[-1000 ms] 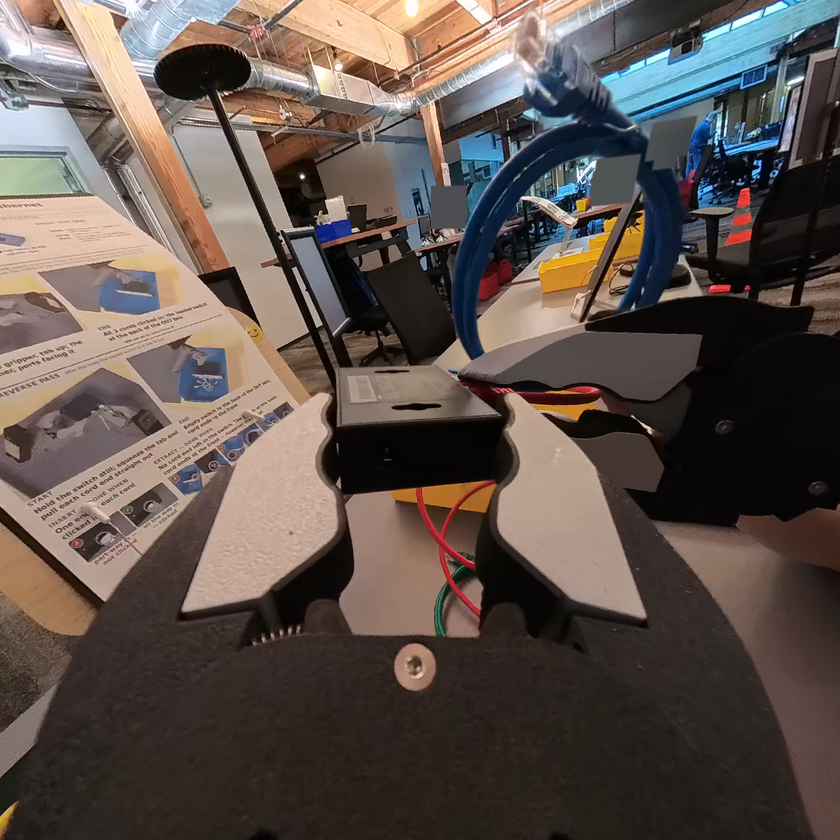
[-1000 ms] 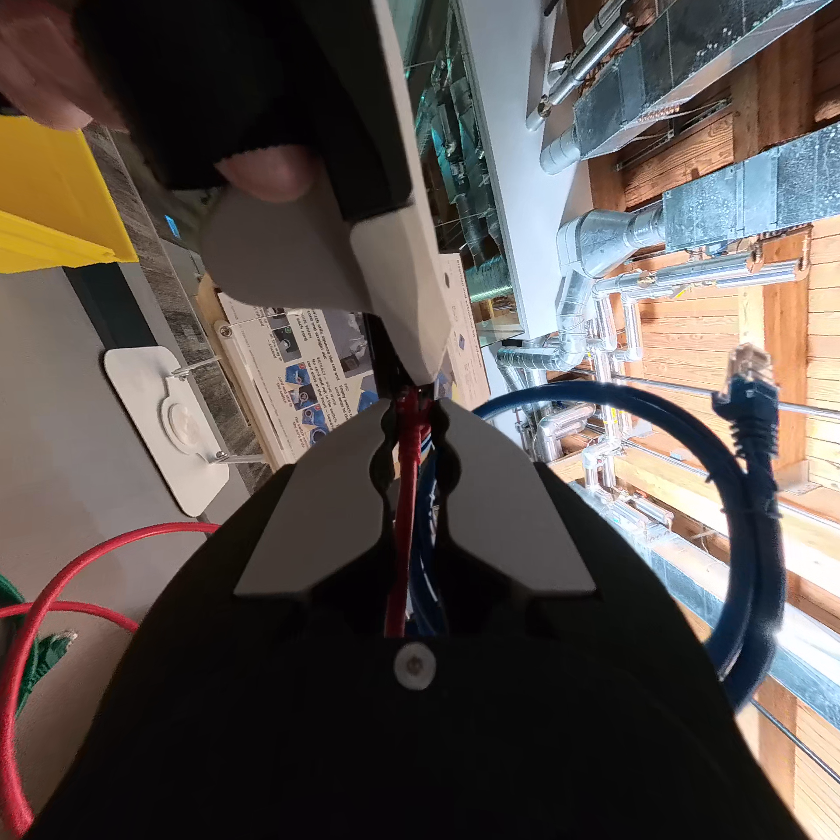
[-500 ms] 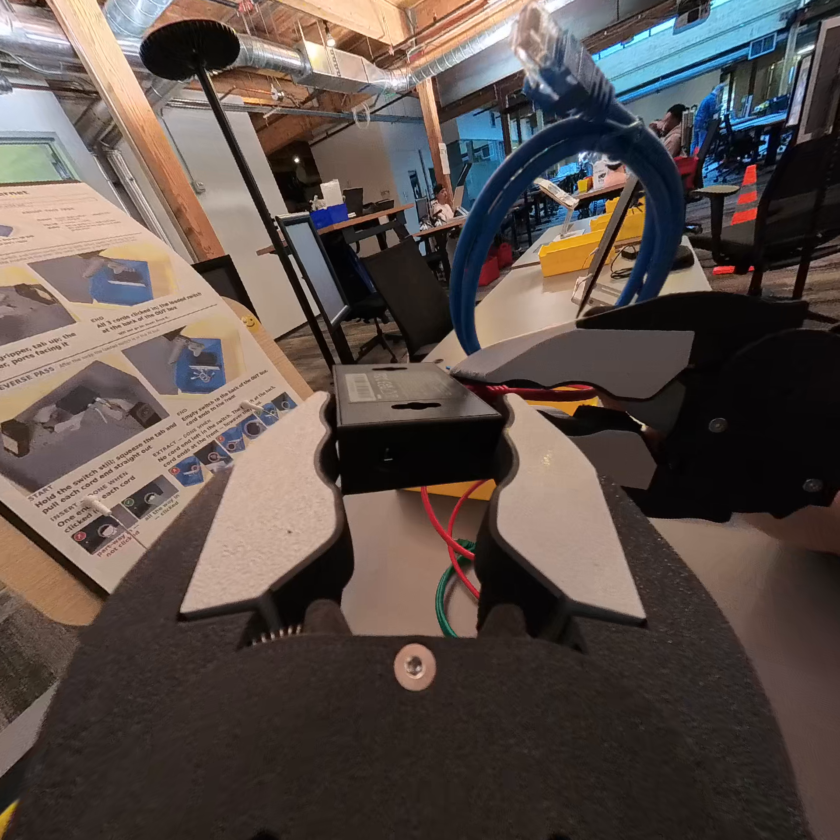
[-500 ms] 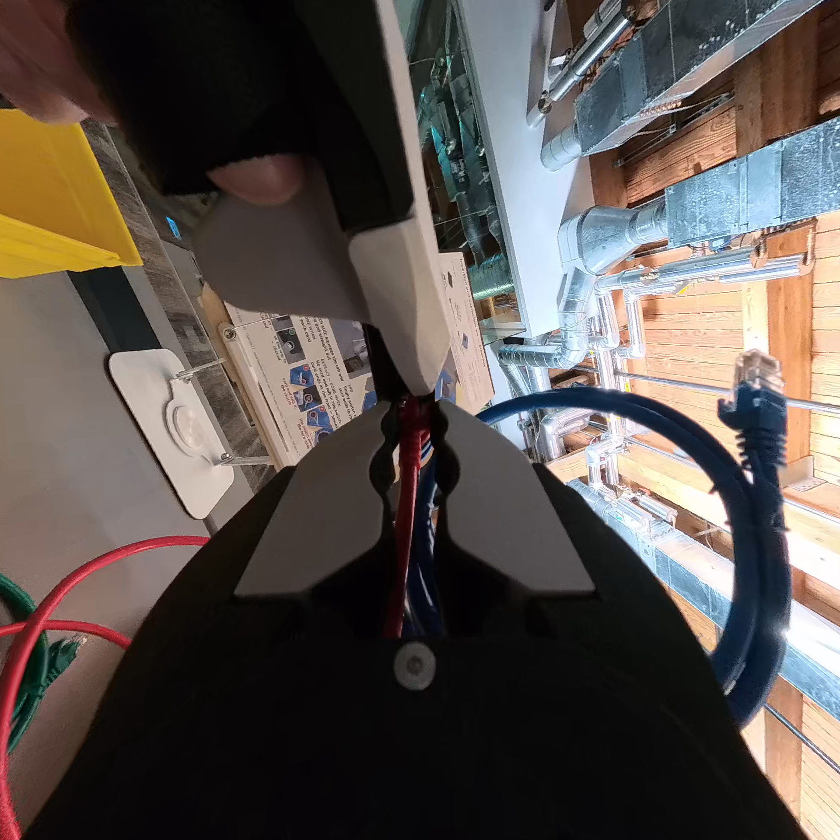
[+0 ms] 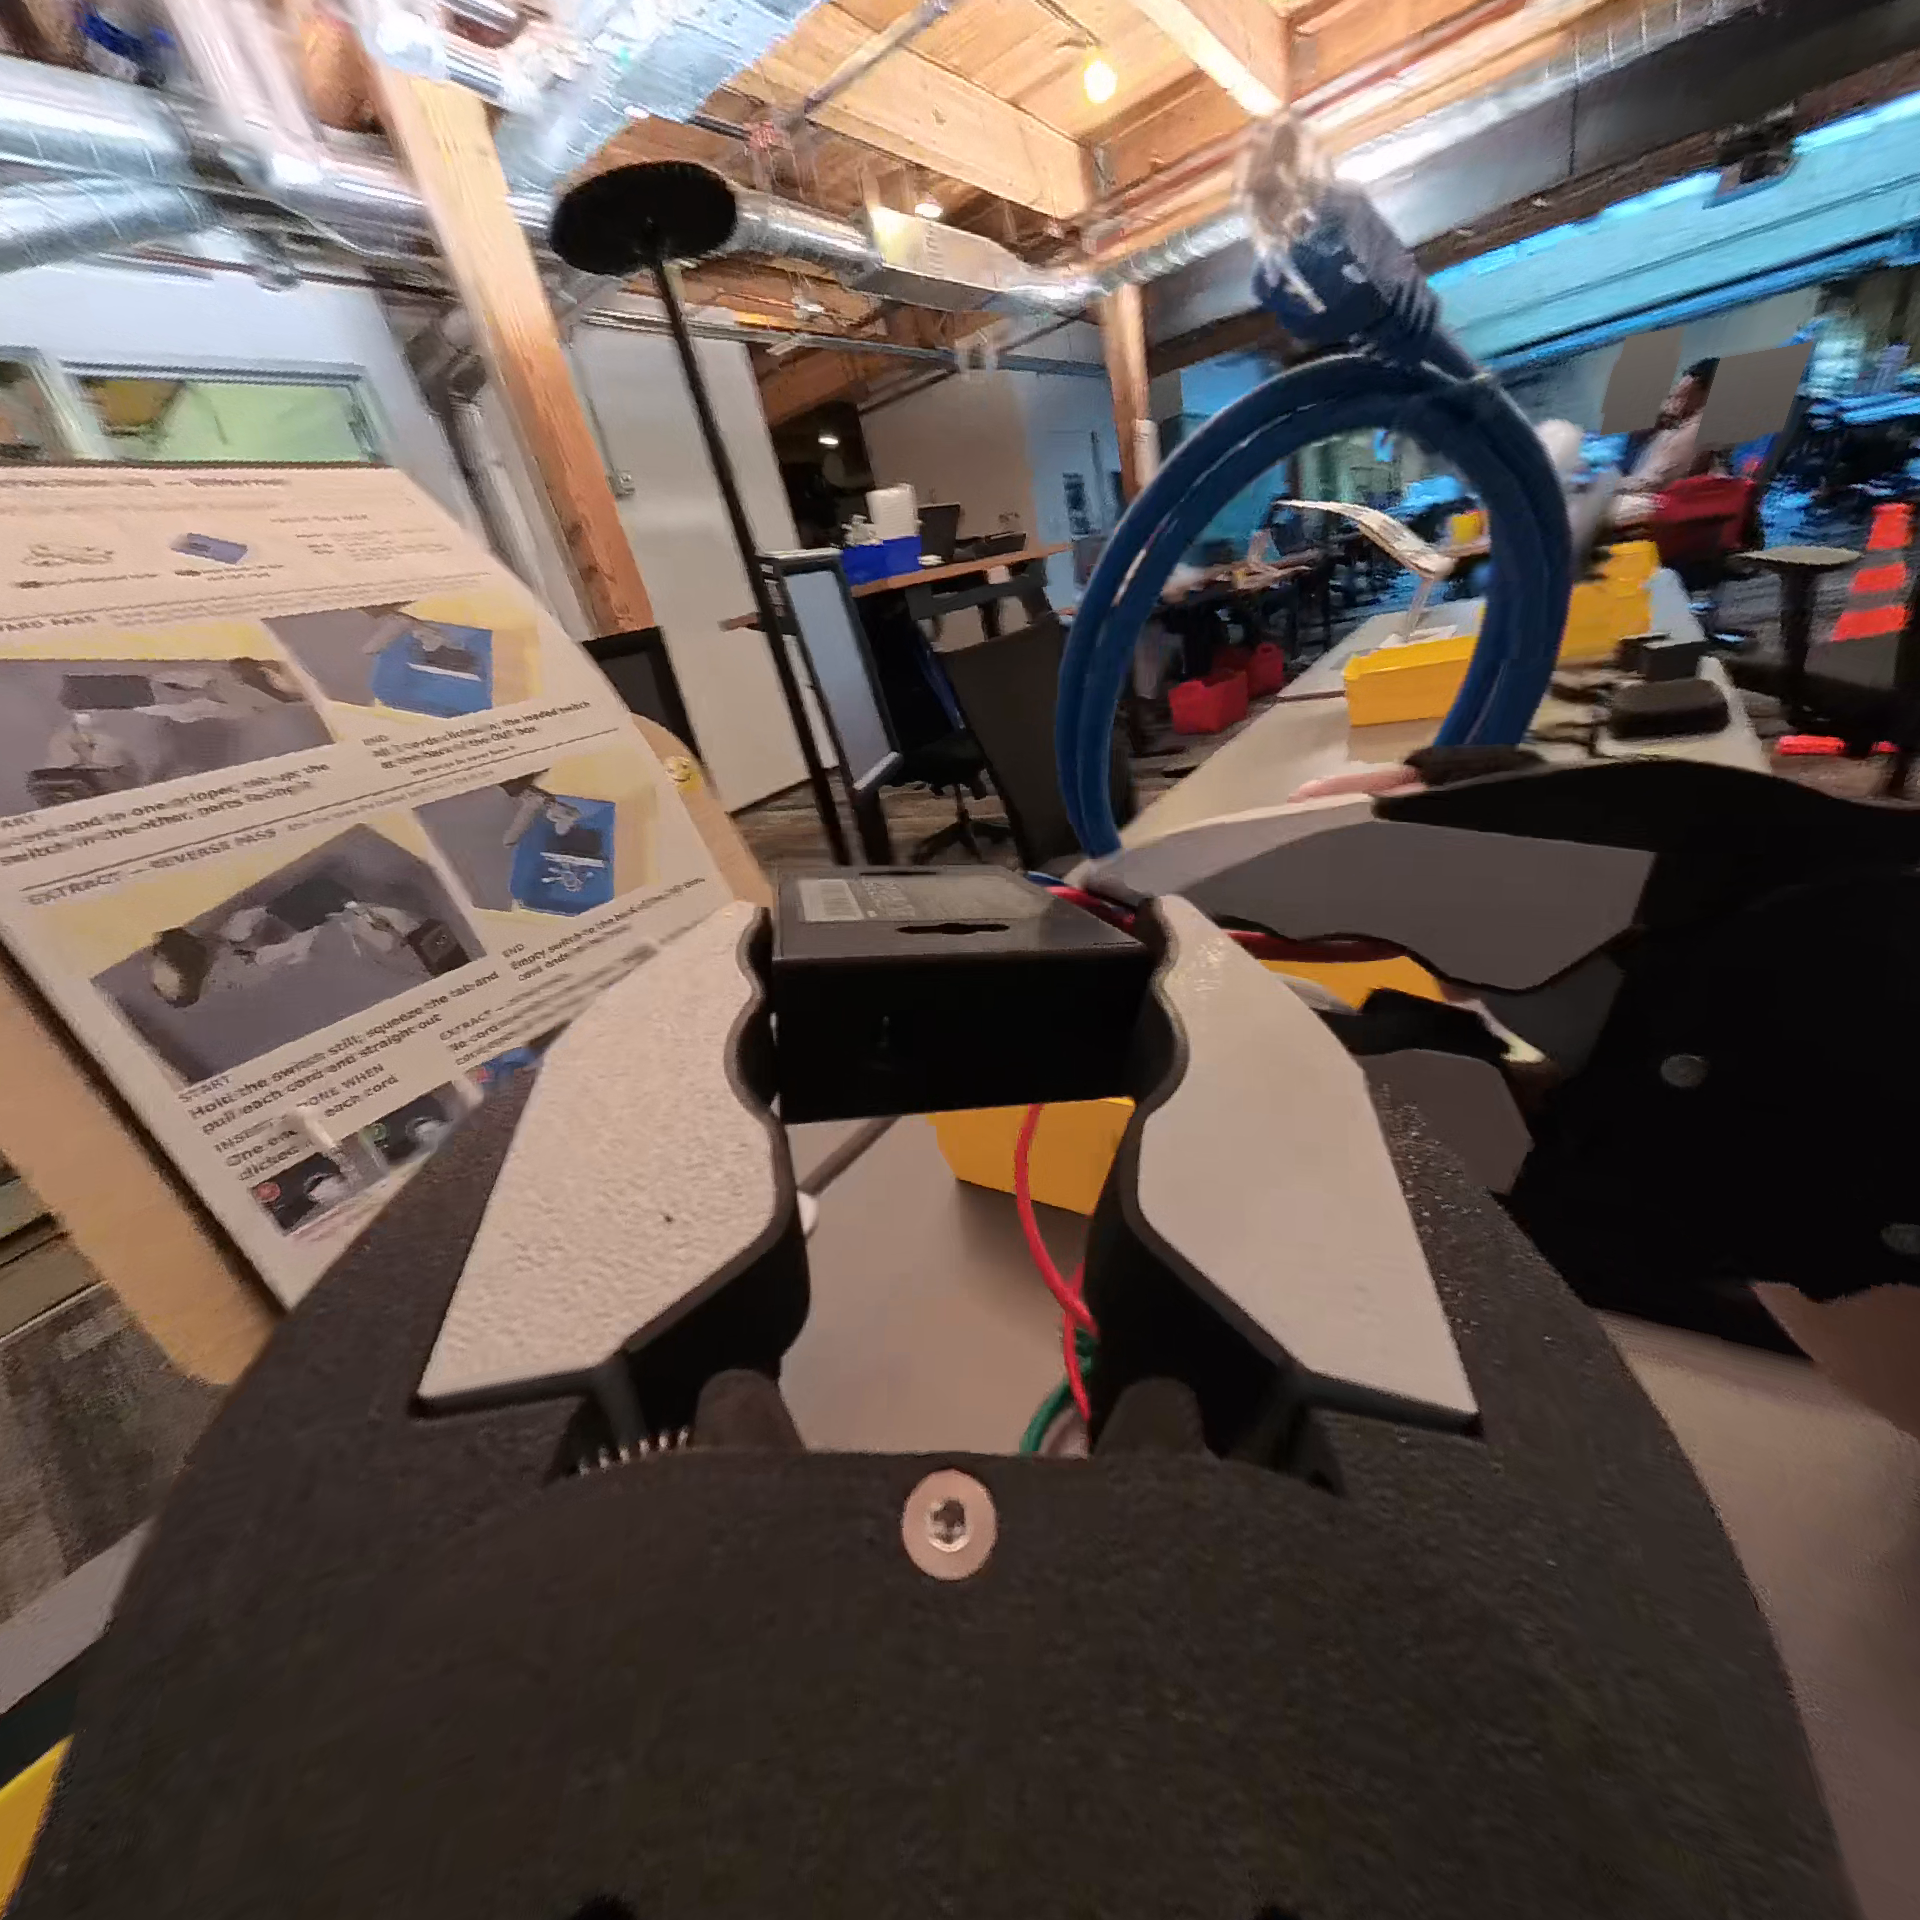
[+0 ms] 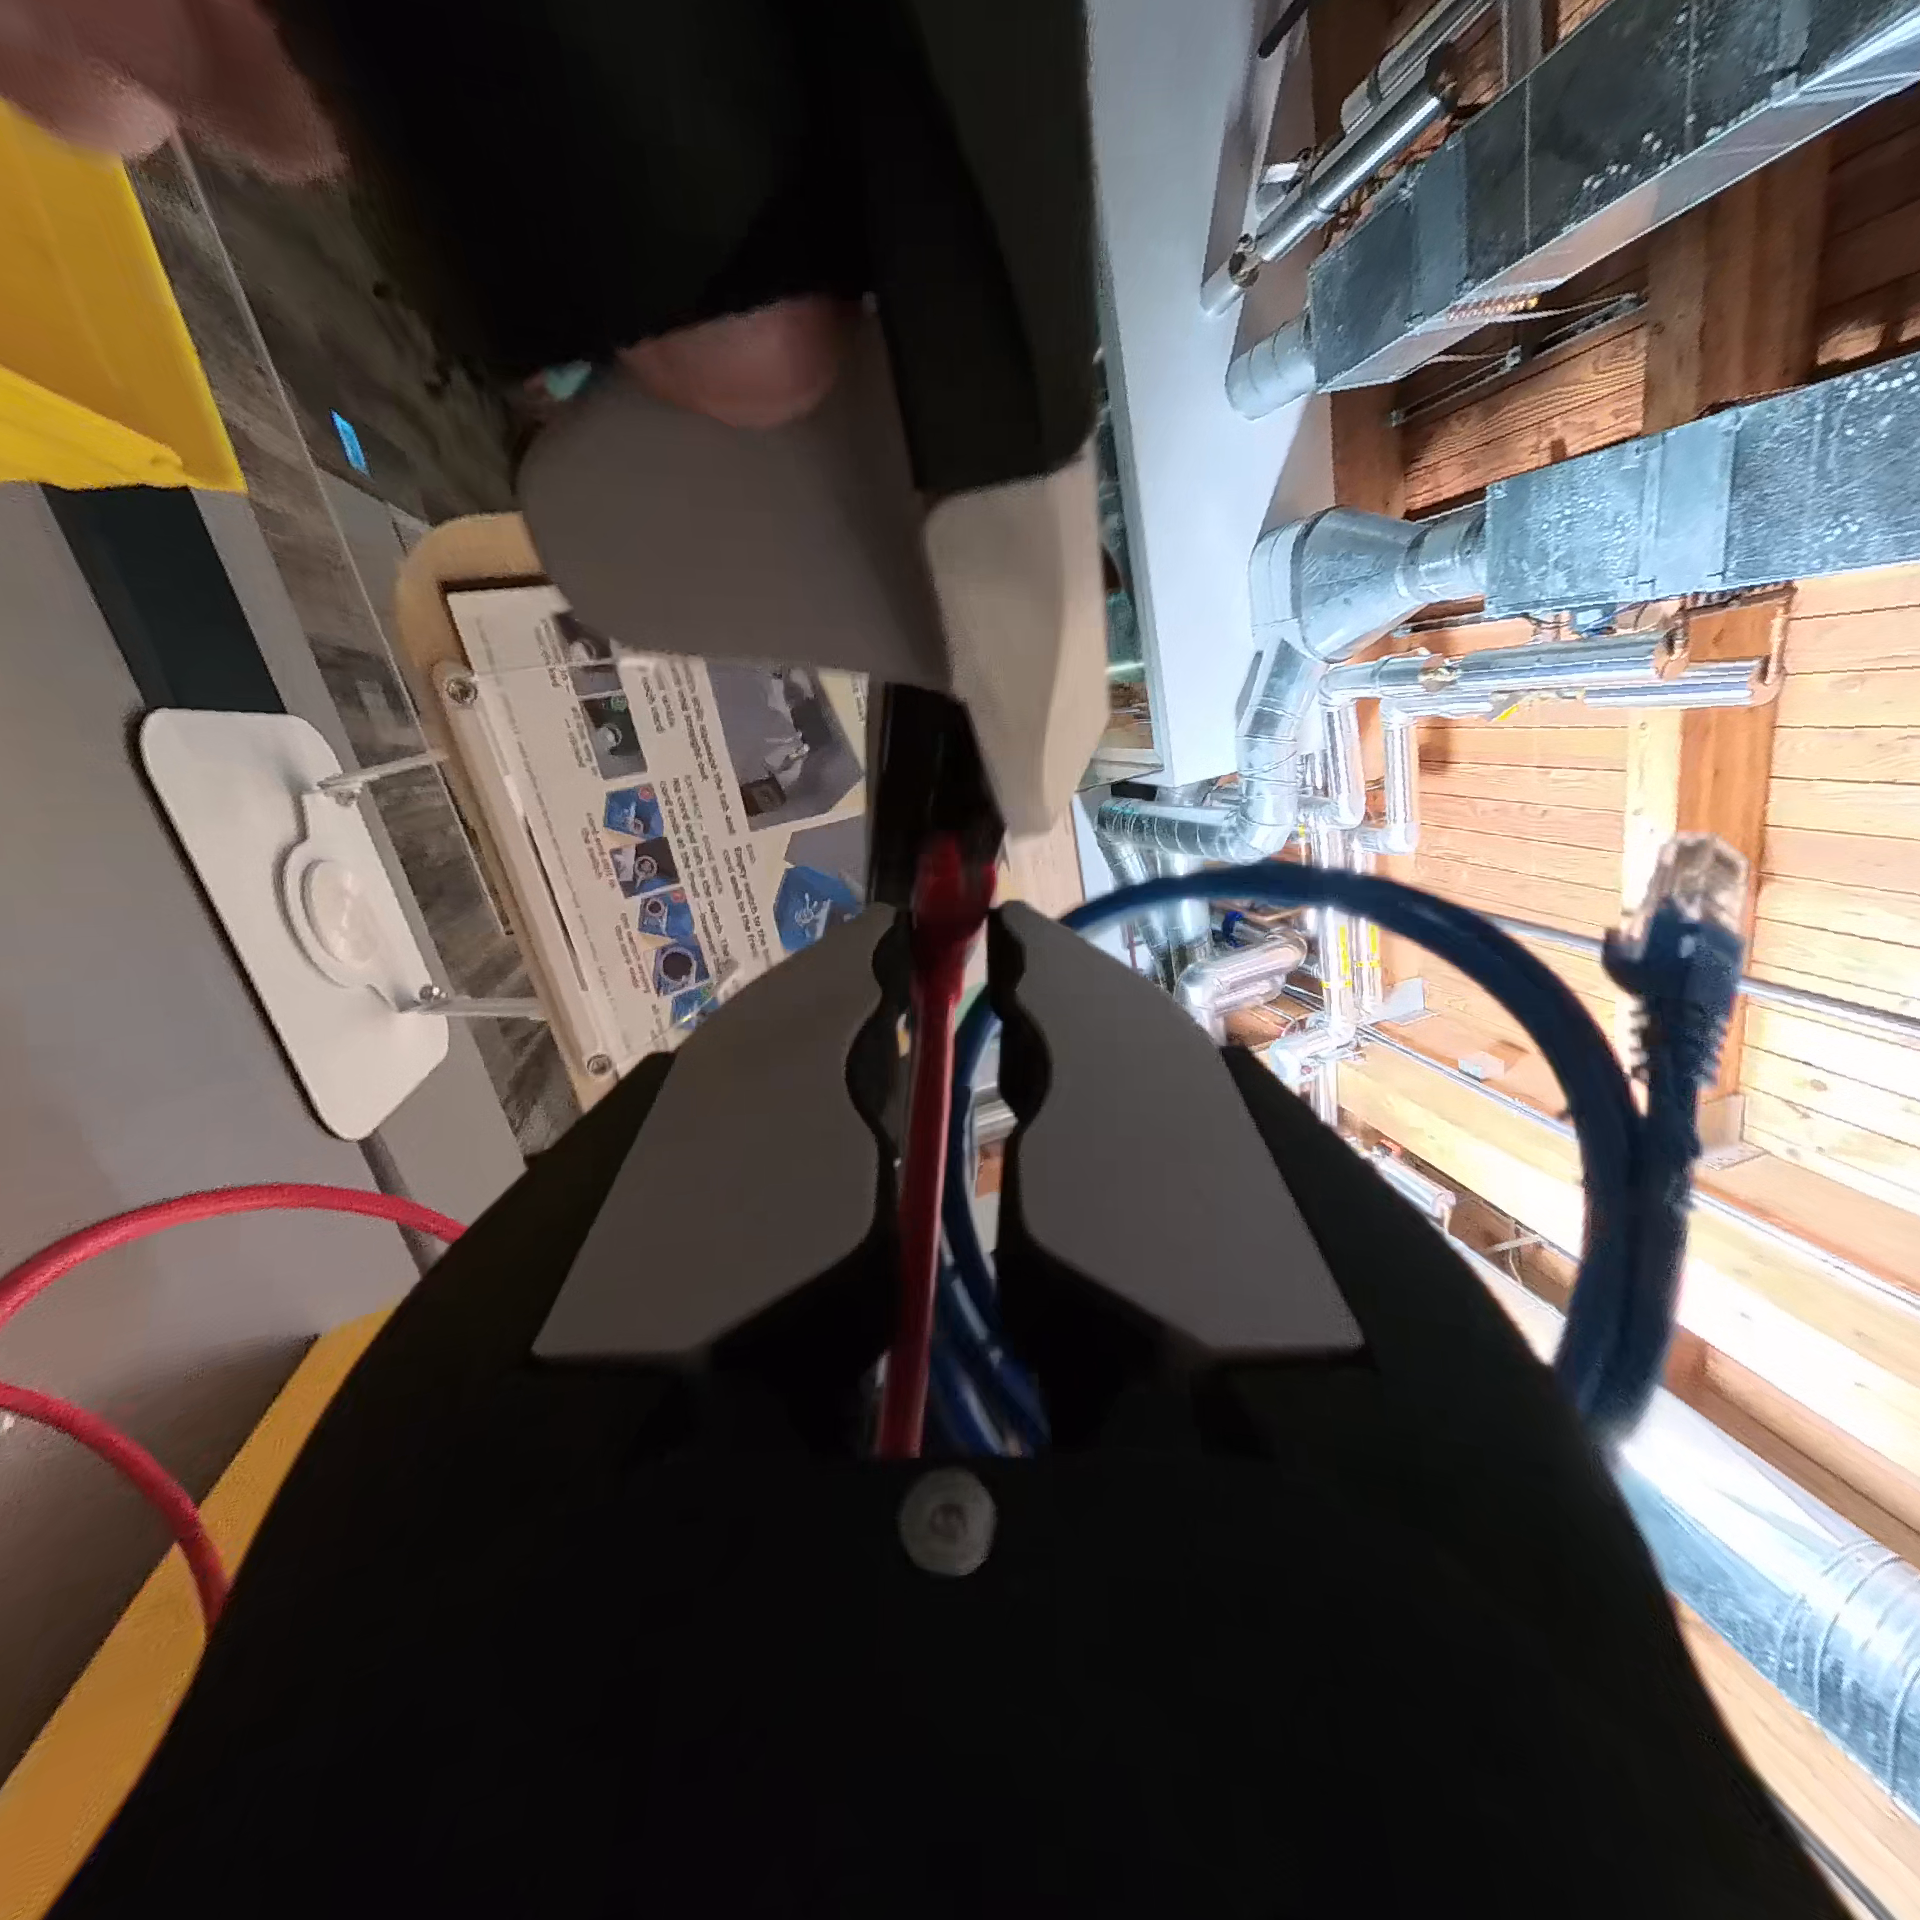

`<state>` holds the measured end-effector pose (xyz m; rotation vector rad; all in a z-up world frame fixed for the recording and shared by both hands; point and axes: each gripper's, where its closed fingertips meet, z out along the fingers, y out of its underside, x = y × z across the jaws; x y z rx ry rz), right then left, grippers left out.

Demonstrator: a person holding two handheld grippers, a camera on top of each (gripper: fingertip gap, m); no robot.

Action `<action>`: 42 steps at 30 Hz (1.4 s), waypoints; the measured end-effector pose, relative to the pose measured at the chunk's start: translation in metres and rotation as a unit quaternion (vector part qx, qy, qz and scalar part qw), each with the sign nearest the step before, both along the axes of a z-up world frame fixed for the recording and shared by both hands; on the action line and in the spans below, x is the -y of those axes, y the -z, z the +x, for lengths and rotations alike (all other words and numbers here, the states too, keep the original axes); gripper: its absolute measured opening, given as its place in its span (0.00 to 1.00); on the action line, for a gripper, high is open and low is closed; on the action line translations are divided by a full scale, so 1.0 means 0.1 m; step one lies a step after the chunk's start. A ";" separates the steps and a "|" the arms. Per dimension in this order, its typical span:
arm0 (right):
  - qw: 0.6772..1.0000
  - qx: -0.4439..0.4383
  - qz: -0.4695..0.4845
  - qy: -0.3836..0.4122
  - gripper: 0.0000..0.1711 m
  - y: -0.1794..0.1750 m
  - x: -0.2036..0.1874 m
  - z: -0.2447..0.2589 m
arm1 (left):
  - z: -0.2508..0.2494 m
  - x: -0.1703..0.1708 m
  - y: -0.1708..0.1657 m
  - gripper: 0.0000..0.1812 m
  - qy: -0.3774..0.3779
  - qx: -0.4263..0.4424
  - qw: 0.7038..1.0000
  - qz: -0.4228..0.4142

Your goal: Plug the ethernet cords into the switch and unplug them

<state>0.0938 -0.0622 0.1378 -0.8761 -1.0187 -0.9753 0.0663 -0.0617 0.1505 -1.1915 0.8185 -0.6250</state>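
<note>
Clamping switch (image 5: pixel 951 987) in left gripper (image 5: pixel 956 997) mid-frame | right gripper (image 6: pixel 940 997) pinches red cord (image 6: pixel 925 1195) | switch rigid, light; cord limp: grip at plug boot

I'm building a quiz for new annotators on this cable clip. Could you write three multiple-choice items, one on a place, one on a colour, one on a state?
1. Where is the switch?
A. in the yellow bin
B. between the left claw's fingers
C. on the floor

2. Which cord runs between the right claw's fingers alongside the blue cord?
A. red
B. white
C. orange

3. The blue cord's upper plug is
A. in the switch
B. free in the air
C. taped down

Key: 1 B, left claw clamps it; 2 A, red cord lies in right claw; 3 B, nothing touches it.
</note>
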 end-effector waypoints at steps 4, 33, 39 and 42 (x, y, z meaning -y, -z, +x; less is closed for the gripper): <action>1.000 0.002 0.002 -0.001 0.07 -0.01 0.00 0.02 | -0.10 -0.05 -0.07 0.36 -0.002 0.029 0.999 -0.013; 0.996 -0.007 0.081 -0.021 0.07 -0.17 0.17 -0.01 | -0.03 0.21 -0.18 0.36 -0.057 -0.024 0.995 0.083; 0.992 -0.008 0.122 -0.019 0.07 -0.26 0.24 0.03 | -0.01 0.26 -0.19 0.36 -0.057 -0.022 0.994 0.088; 0.990 -0.011 0.136 -0.025 0.06 -0.30 0.29 0.05 | 0.02 0.29 -0.20 0.36 -0.039 -0.008 0.995 0.087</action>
